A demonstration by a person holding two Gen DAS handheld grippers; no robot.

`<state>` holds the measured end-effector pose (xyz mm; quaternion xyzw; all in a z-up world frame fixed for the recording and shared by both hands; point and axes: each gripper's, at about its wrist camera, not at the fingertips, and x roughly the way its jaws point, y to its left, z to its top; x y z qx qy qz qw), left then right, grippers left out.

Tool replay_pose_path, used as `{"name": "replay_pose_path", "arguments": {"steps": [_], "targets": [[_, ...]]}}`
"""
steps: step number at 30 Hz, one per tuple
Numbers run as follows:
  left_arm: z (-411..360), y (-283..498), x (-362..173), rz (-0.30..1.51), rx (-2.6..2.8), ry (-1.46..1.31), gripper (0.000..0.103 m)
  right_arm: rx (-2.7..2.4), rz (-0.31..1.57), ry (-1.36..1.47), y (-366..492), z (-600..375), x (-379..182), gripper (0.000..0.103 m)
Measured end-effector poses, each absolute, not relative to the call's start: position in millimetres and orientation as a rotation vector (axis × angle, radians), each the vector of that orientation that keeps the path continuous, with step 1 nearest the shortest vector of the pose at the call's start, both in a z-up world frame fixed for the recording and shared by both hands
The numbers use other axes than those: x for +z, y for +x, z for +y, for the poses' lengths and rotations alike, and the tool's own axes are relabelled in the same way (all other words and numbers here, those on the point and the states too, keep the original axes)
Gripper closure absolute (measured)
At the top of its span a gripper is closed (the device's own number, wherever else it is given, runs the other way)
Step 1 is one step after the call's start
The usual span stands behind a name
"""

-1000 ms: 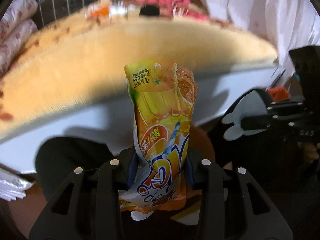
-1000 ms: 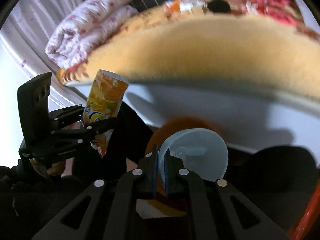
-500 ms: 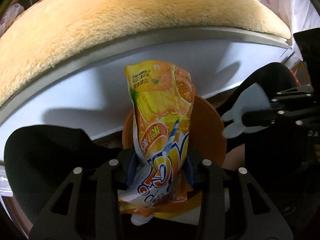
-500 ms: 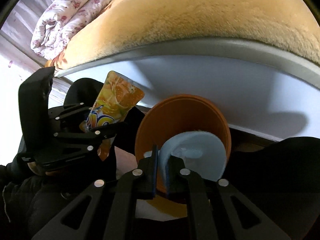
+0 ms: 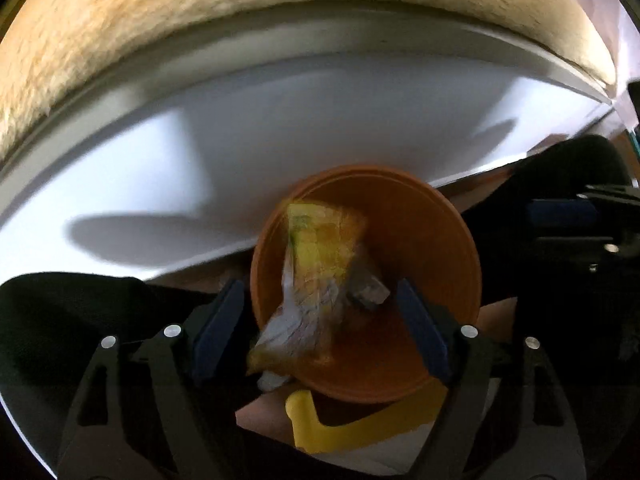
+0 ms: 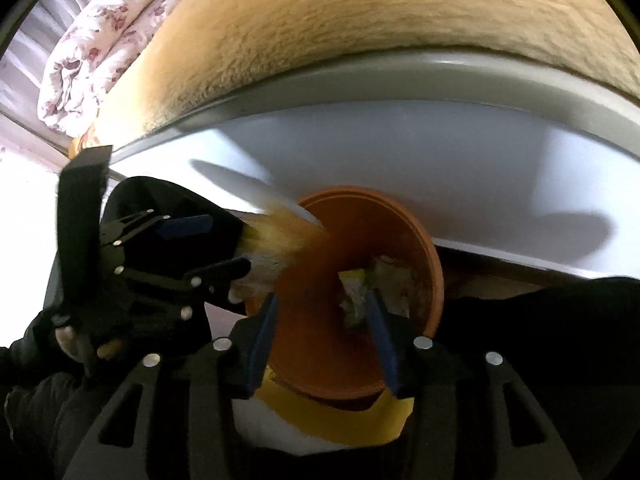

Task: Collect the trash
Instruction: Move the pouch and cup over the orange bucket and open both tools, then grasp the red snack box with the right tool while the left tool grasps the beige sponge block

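Note:
An orange bin (image 5: 440, 280) stands on the floor against the white bed frame. The orange juice pouch (image 5: 316, 280) is blurred and loose between my left gripper's (image 5: 320, 328) open jaws, over the bin's mouth. In the right wrist view the pouch (image 6: 276, 244) is a blurred streak at the bin's left rim (image 6: 424, 248), beside the left gripper (image 6: 204, 244). My right gripper (image 6: 324, 340) is open and empty above the bin. Pale trash (image 6: 384, 284) lies inside the bin.
A tan fuzzy blanket (image 5: 240, 32) covers the bed above the white frame (image 5: 280, 120). A floral quilt (image 6: 92, 48) is rolled at the bed's far left. A yellow and white object (image 5: 360, 428) lies on the floor below the bin.
Both grippers moved down over the bin and opened. The left let go of the juice pouch, which is dropping. The right let go of the pale blue piece, now out of sight.

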<state>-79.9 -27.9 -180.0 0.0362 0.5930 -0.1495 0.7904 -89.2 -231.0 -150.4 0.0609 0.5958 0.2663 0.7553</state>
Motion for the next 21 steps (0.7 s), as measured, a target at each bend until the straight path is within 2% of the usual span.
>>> {"name": "replay_pose_path", "arguments": {"steps": [6,13,16,18,21], "targets": [[-16,-98,-144,1.226,-0.384,0.021,0.023,0.564,1.249,0.163,-103,-256,-123,0.058],[-14,-98,-73,1.029,-0.387,0.029,0.022,0.58,1.132,0.174,-97,-267,-70,0.058],[-14,-88,-44,0.955,-0.396,-0.008,0.02,0.567,1.036,0.163,-77,-273,-42,0.058],[-17,-77,-27,0.893,-0.395,-0.026,0.014,0.528,0.988,0.144,-50,-278,-24,0.058],[-18,-57,-11,0.826,-0.367,-0.045,0.013,0.486,0.929,0.156,-6,-288,-7,0.058]]}}
